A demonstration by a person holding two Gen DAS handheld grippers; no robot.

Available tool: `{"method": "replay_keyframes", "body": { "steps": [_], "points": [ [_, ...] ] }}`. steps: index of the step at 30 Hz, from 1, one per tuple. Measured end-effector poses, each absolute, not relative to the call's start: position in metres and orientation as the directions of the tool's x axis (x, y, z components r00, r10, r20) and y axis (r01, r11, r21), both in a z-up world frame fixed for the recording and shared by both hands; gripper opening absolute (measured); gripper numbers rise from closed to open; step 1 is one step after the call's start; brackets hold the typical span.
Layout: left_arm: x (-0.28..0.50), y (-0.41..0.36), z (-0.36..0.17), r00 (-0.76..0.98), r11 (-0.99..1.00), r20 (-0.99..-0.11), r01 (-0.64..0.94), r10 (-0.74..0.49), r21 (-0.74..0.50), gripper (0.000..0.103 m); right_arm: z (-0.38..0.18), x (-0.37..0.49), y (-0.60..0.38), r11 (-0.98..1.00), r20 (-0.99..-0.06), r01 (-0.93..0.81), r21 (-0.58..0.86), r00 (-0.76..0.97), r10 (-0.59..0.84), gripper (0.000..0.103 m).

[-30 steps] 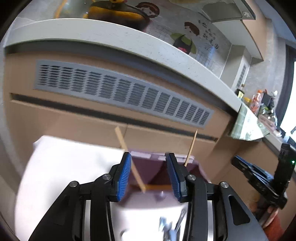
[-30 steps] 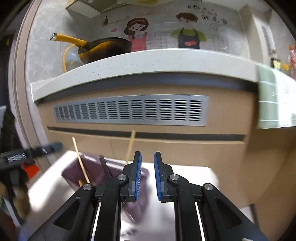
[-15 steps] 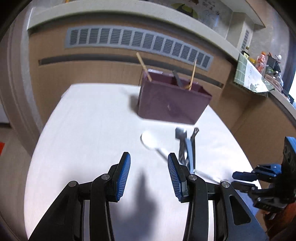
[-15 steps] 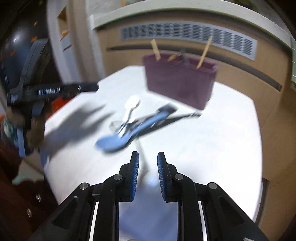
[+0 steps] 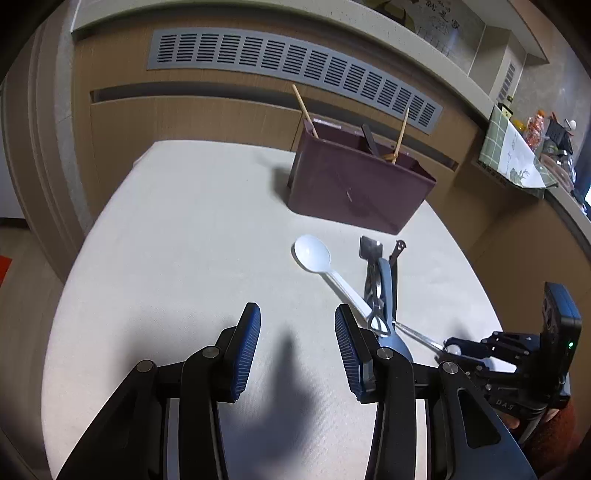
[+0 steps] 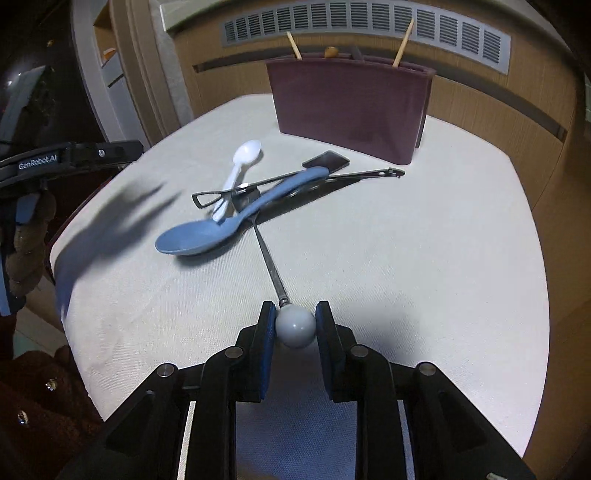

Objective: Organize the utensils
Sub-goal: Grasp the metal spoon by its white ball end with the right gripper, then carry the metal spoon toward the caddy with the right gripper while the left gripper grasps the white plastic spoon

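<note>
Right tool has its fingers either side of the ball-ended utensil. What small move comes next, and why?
Probably close the right tool on the white ball end, then lift. The ball sits between the pads, while its thin metal stem runs under the blue spoon in the pile, so a firm grip should come first.

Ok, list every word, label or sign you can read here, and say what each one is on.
"GenRobot.AI" on the side of the left tool, seen from the right wrist.
"DAS", upside down and partly cut off, on the body of the right tool, seen from the left wrist.
Dark characters on the wall picture: too blurred to read.
</note>
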State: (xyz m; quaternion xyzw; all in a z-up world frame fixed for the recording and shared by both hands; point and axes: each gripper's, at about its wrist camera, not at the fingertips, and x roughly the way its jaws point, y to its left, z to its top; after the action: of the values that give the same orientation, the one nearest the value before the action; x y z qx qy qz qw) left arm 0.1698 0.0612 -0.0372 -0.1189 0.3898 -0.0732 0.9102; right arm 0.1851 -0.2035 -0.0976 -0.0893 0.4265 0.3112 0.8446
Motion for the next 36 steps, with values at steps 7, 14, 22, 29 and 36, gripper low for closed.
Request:
{"method": "replay_keyframes", "body": {
  "steps": [7, 14, 22, 29, 36],
  "points": [
    [0.175, 0.058, -0.047, 0.655, 0.959, -0.718, 0.038, -0.236, -0.280, 0.043, -0.040, 0.181, -0.224, 0.865, -0.624, -0.500, 0.037, 0.665, 0.411, 0.020],
    [0.179, 0.053, -0.056, 0.628, 0.954, -0.735, 0.040, -0.256, -0.298, 0.043, 0.018, 0.191, -0.239, 0.901, -0.476, -0.428, 0.064, 0.781, 0.404, 0.020],
    [0.200, 0.050, -0.061, 0.613, 0.939, -0.734, 0.037, -0.291, -0.341, 0.043, 0.023, 0.195, -0.245, 0.895, -0.450, -0.431, 0.114, 0.781, 0.433, 0.020],
    [0.257, 0.048, -0.074, 0.582, 0.907, -0.763, -0.099, -0.281, -0.409, 0.043, 0.014, 0.195, -0.250, 0.899, -0.459, -0.417, 0.131, 0.778, 0.428, 0.020],
    [0.292, 0.030, -0.076, 0.569, 0.952, -0.796, -0.074, -0.205, -0.298, 0.035, 0.007, 0.196, -0.260, 0.906, -0.468, -0.404, 0.128, 0.781, 0.415, 0.020]
  ]
}}
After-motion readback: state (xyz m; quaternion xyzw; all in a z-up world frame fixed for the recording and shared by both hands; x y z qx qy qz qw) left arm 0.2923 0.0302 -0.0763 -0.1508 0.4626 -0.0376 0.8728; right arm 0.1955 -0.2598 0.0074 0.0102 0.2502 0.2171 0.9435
